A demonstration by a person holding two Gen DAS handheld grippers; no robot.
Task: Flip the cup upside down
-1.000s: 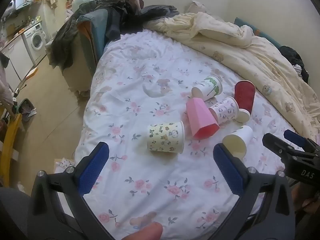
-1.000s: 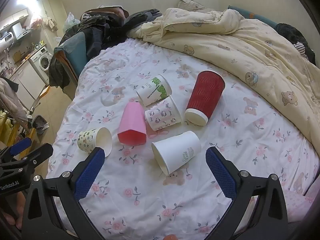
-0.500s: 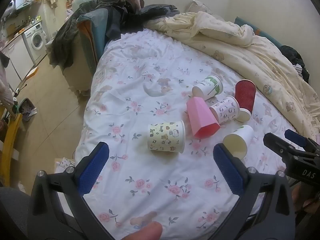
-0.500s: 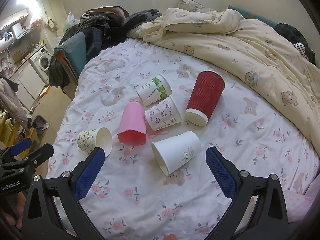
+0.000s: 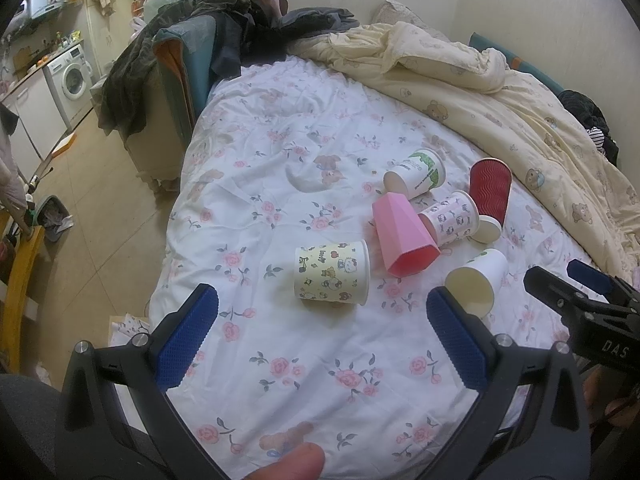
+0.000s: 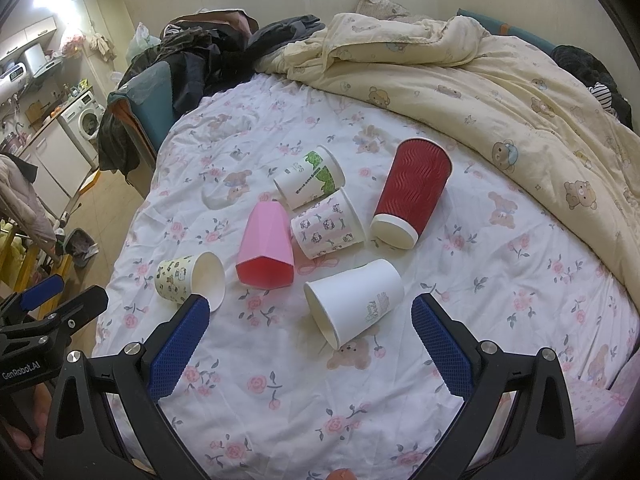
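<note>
Cups [image 6: 353,299] lie mid-bed; grippers [image 6: 311,337] [image 5: 322,332] wide, bare sheet [image 5: 280,360] btwn.

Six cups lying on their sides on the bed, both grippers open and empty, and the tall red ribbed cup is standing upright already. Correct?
Not quite. The red ribbed cup is not upright; the right wrist view shows it on its side like the other five. The rest holds: six cups on the bed, and the left gripper and right gripper are open and empty.

Left gripper [image 5: 322,334] jaws spread wide, right gripper [image 6: 310,346] jaws likewise, both held empty
</note>
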